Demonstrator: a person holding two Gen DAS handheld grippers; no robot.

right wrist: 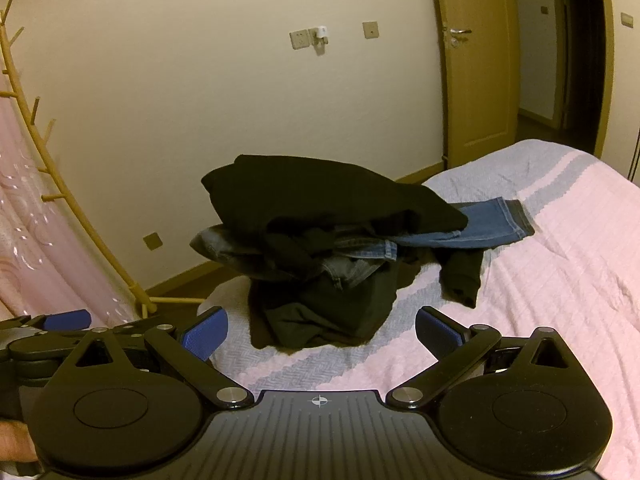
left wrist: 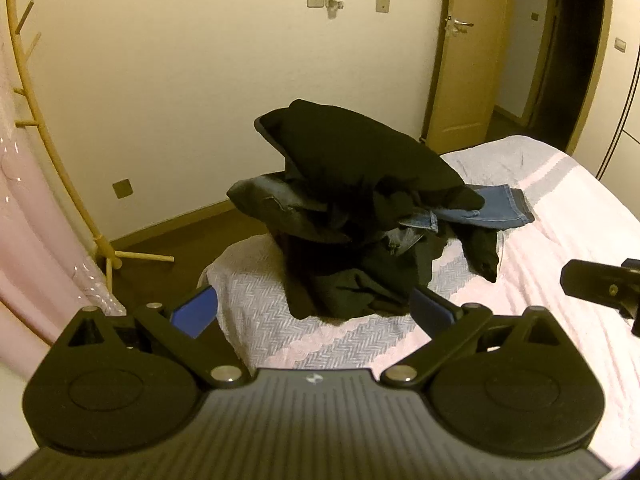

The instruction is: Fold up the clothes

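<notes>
Black and denim clothes pile point(left wrist: 360, 216) heaped at bed point(left wrist: 560, 240) corner. Left gripper point(left wrist: 316, 312) and right gripper point(right wrist: 322, 330) near pile, fingers spread, empty.

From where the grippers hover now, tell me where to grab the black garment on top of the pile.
Take the black top garment by its overhanging left edge, coming from the left with the open left gripper. That edge juts past the jeans beneath, so fingers can likely close on it alone.
</notes>
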